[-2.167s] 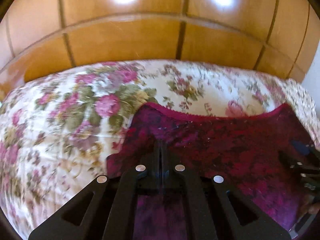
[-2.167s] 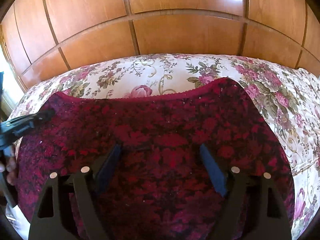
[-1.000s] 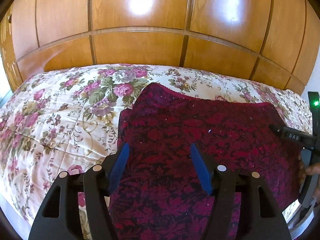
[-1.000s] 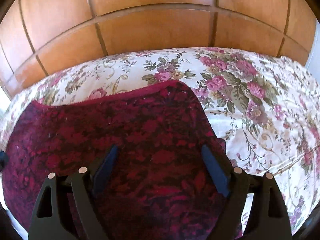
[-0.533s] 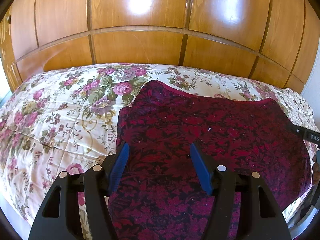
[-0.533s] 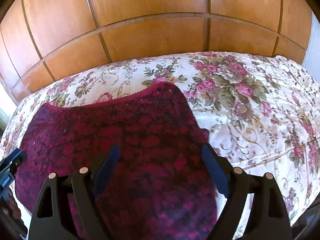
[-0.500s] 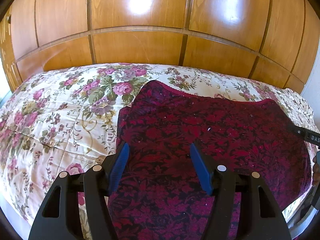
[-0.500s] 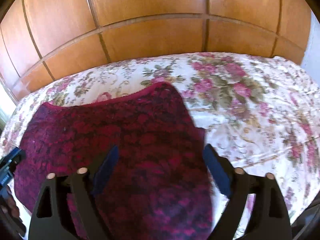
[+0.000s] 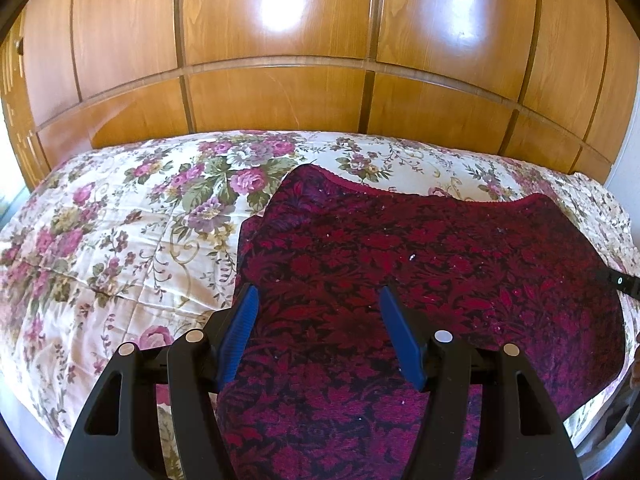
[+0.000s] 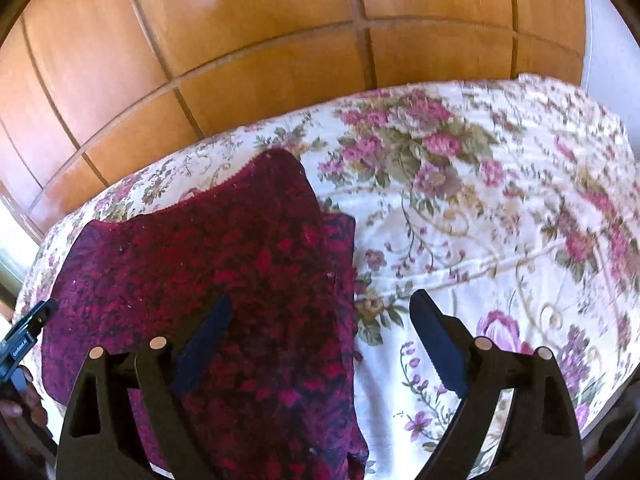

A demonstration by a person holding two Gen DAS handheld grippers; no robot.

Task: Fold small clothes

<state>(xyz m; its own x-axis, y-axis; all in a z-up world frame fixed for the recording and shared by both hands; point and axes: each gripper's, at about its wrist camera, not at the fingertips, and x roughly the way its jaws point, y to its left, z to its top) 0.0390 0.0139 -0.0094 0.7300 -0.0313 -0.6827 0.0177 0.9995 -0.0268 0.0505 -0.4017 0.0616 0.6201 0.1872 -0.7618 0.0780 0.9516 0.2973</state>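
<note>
Left gripper (image 9: 318, 334) held low over the near edge of the bed, pointing toward the far edge; jaws spread wide, nothing between the blue pads (image 9: 240, 330), both fingers hovering above the dark red garment (image 9: 420, 280). Right gripper (image 10: 320, 344) also gaping wide and empty, tilted so the view slants; its left finger sits over the garment, its right finger over bare bedspread (image 10: 500, 208), so it straddles the garment's right edge. Contact with the cloth can't be confirmed for either gripper. Part of a hand (image 10: 20, 396) shows at the lower left of the right wrist view beside the tip of the other gripper; the rest is out of frame. Garment is a red-and-black floral-patterned piece lying flat on the floral bedspread (image 9: 120, 240), near the bed's near edge, with a scalloped red trim along its far edge. In the right wrist view a second layer peeks out along its right side, so that side appears to be doubled over. Bedspread is cream with pink roses and green leaves, quilted. Behind the bed's far edge stands a glossy wooden panelled wall (image 9: 280, 80), with light glare on the upper panels.
</note>
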